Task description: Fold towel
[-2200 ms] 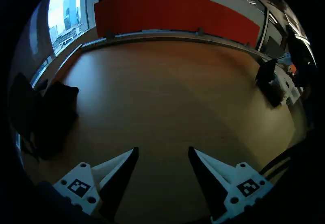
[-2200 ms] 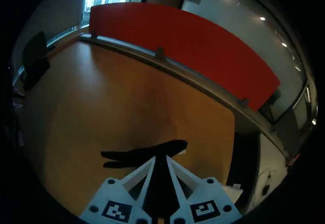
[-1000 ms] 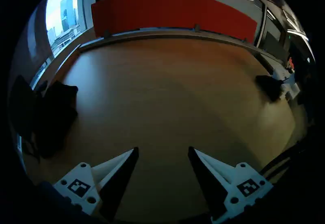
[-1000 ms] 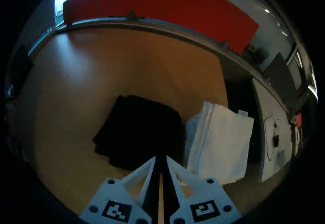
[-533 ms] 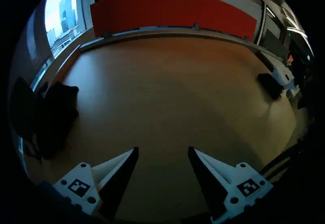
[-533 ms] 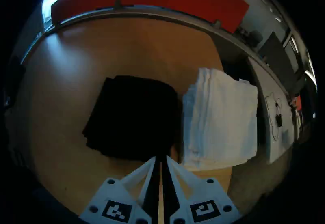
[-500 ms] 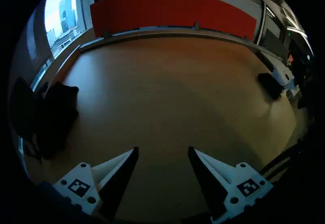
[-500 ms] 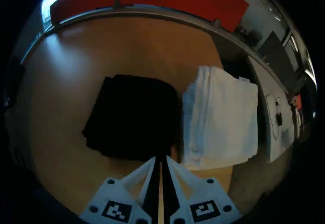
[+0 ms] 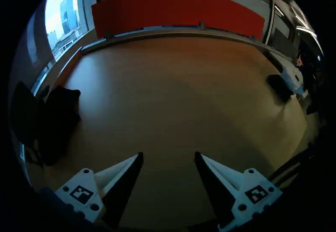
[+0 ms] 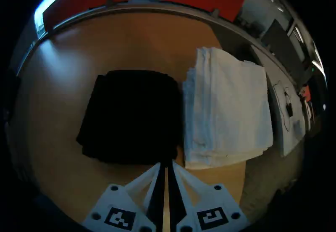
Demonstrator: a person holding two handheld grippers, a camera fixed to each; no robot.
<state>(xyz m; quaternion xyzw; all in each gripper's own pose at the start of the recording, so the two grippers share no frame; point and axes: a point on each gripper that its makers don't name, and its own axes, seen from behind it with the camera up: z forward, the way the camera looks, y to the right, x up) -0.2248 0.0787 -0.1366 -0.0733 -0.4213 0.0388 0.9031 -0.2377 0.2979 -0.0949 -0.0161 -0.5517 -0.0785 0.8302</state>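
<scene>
In the right gripper view a folded black towel stack lies on the wooden table, with a folded white towel stack touching its right side. My right gripper is shut, its tips at the near edge of the black stack, and only a thin strip of wood shows between its fingers. In the left gripper view my left gripper stands open over bare table with nothing between its fingers. Far off at the right edge lie the black stack and the white stack.
A red partition runs along the table's far edge, with a window at the left. A dark bag or chair stands at the table's left side. To the right of the towels a grey surface holds a cable.
The right gripper, shut all along, has swung over and toward the two stacks, which now look larger and nearer. The black towel it held 2.2 s ago is gone from it. The left gripper barely moved.
</scene>
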